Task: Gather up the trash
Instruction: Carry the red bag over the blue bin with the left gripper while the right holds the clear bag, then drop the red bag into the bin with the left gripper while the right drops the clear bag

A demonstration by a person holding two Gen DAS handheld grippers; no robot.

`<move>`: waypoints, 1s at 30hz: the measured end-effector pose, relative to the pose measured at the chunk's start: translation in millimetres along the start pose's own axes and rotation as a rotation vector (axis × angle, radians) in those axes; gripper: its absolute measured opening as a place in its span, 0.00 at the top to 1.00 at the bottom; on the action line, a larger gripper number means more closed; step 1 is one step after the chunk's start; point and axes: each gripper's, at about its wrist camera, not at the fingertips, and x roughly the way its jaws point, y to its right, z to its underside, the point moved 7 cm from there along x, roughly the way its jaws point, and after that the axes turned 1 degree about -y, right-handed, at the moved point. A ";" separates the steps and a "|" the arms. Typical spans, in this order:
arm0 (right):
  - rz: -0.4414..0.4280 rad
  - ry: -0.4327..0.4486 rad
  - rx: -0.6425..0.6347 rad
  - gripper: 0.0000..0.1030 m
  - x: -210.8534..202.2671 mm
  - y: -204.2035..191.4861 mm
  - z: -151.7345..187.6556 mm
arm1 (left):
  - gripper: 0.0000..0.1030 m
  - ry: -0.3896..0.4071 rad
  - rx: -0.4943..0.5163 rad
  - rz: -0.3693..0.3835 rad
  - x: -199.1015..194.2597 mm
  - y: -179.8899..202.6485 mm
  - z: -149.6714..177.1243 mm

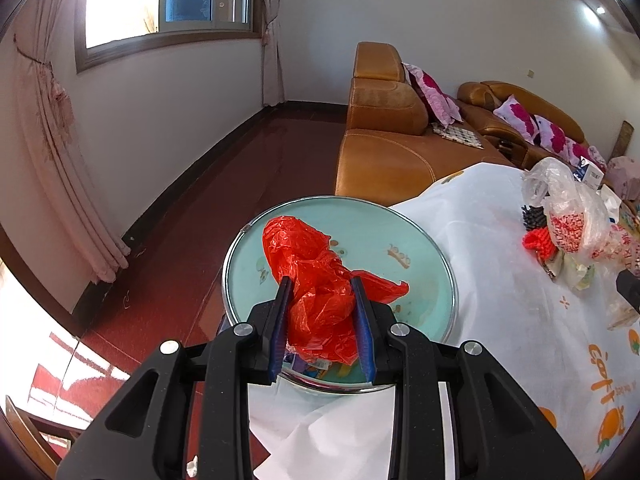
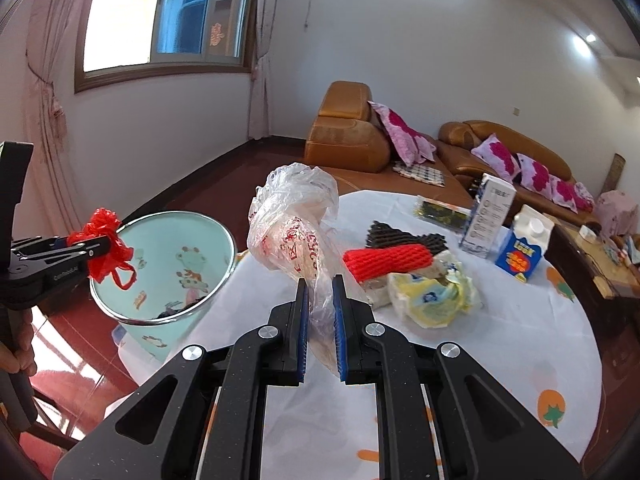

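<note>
Round worktop under a white cloth with orange fruit prints

The worktop (image 2: 500, 344) carries a heap just ahead and right of the right gripper (image 2: 320, 280): a red foam net (image 2: 386, 262) against a black foam net (image 2: 404, 236), with crumpled yellow-and-white wrapping (image 2: 432, 294) touching them in front. Farther right stand a tall white box (image 2: 490, 216) and a blue milk carton (image 2: 524, 246), near each other.

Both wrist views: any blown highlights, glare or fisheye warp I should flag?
Left wrist: window blown out, sun glare on the floor lower left, walls bowed toward the edges; red bag in the left gripper sharp. Right wrist: window also clipped, ceiling light flares, black vignette in the corners; clear bag in the right gripper stays readable.
</note>
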 end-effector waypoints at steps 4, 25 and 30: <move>-0.023 -0.009 -0.008 0.88 6.1 -10.4 -1.9 | 0.72 -0.006 -0.006 -0.005 3.0 -4.0 1.2; -0.124 -0.026 -0.076 0.88 40.8 -71.5 -18.0 | 0.72 -0.054 -0.024 0.001 34.4 -12.9 -5.7; -0.132 -0.033 -0.091 0.88 47.3 -79.8 -19.6 | 0.72 -0.082 -0.001 0.003 50.6 -6.0 -6.8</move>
